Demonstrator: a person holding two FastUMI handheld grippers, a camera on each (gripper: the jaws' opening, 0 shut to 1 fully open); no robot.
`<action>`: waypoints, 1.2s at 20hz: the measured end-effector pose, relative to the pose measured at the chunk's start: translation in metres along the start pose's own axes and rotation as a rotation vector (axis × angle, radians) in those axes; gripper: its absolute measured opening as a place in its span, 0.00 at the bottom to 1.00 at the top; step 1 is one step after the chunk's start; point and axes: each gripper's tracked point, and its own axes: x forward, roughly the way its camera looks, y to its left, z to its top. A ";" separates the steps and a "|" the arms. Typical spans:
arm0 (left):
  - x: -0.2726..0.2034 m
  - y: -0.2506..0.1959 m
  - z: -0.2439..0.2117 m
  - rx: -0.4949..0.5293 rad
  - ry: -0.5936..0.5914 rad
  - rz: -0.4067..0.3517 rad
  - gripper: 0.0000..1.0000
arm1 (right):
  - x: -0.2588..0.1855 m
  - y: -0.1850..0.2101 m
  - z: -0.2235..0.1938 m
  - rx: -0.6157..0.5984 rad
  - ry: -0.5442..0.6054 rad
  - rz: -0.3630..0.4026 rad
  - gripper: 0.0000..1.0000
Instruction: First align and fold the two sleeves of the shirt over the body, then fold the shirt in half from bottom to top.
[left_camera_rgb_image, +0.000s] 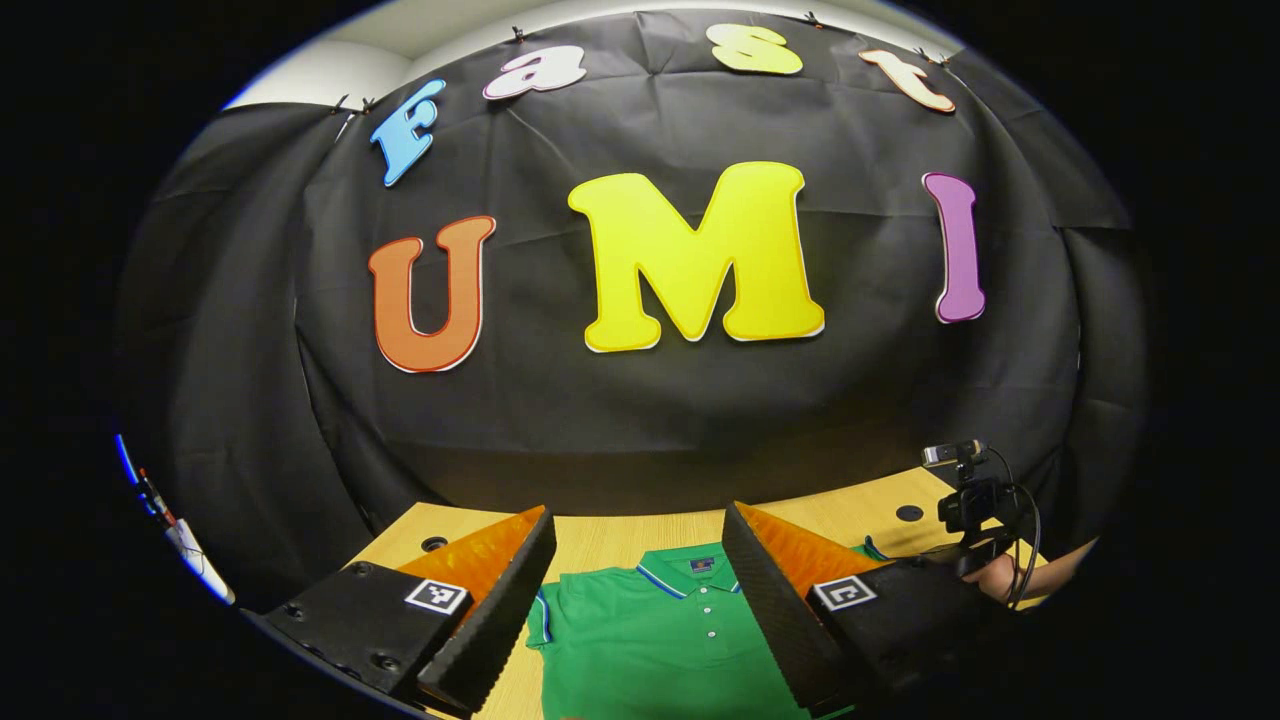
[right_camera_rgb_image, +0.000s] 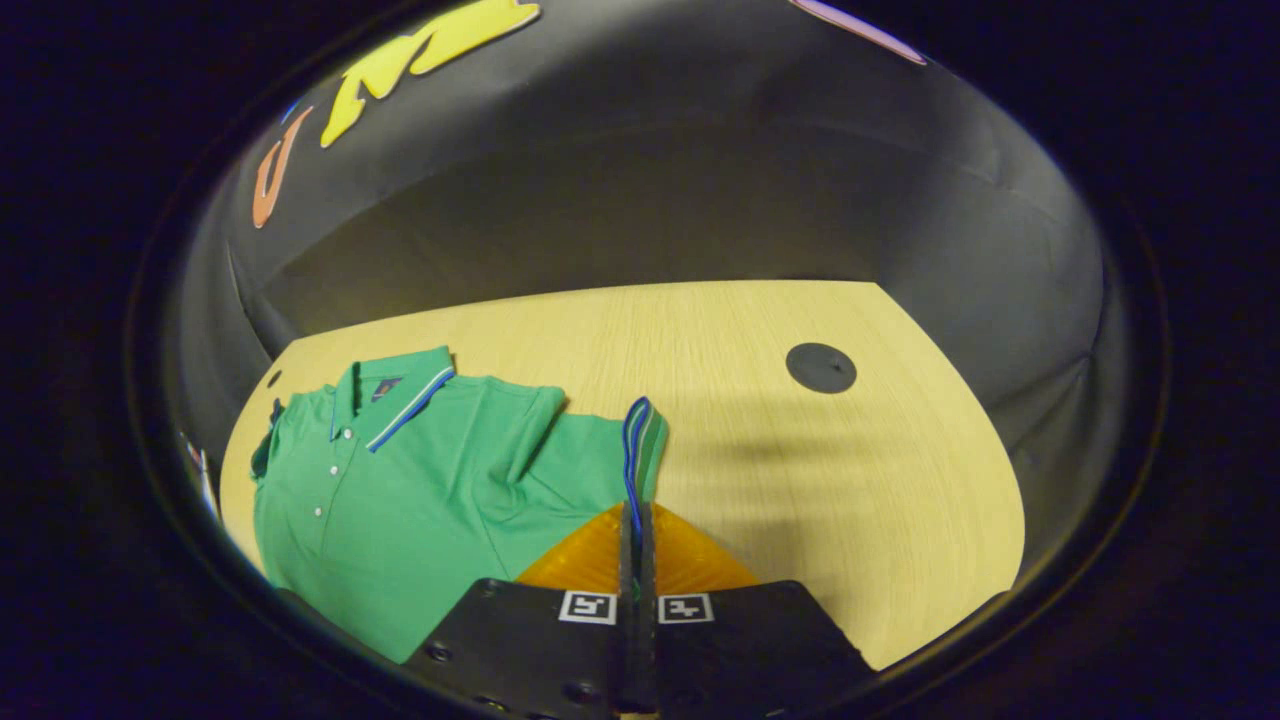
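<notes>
On the wooden bench (right_camera_rgb_image: 760, 330) the green shirt (right_camera_rgb_image: 400, 480) is laid flat, its sleeve cuff (right_camera_rgb_image: 640, 450) pinched by the closed right gripper (right_camera_rgb_image: 637, 530), the left gripper (left_camera_rgb_image: 640, 580) held wide above the collar; both folds are judged pending.

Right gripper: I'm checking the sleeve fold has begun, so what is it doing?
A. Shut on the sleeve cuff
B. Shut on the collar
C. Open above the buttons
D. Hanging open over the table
A: in the right gripper view the right gripper has its fingers closed together with the sleeve cuff of the shirt pinched between them.
</notes>
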 end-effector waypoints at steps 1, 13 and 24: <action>-0.001 0.003 0.000 0.000 0.000 0.002 1.00 | -0.003 0.000 0.001 0.002 0.005 -0.005 0.00; -0.013 0.053 -0.019 -0.086 0.031 0.064 1.00 | -0.062 0.117 0.054 -0.040 -0.071 0.043 0.00; -0.036 0.133 -0.042 -0.088 0.071 0.160 1.00 | -0.044 0.245 0.024 -0.058 0.017 0.131 0.39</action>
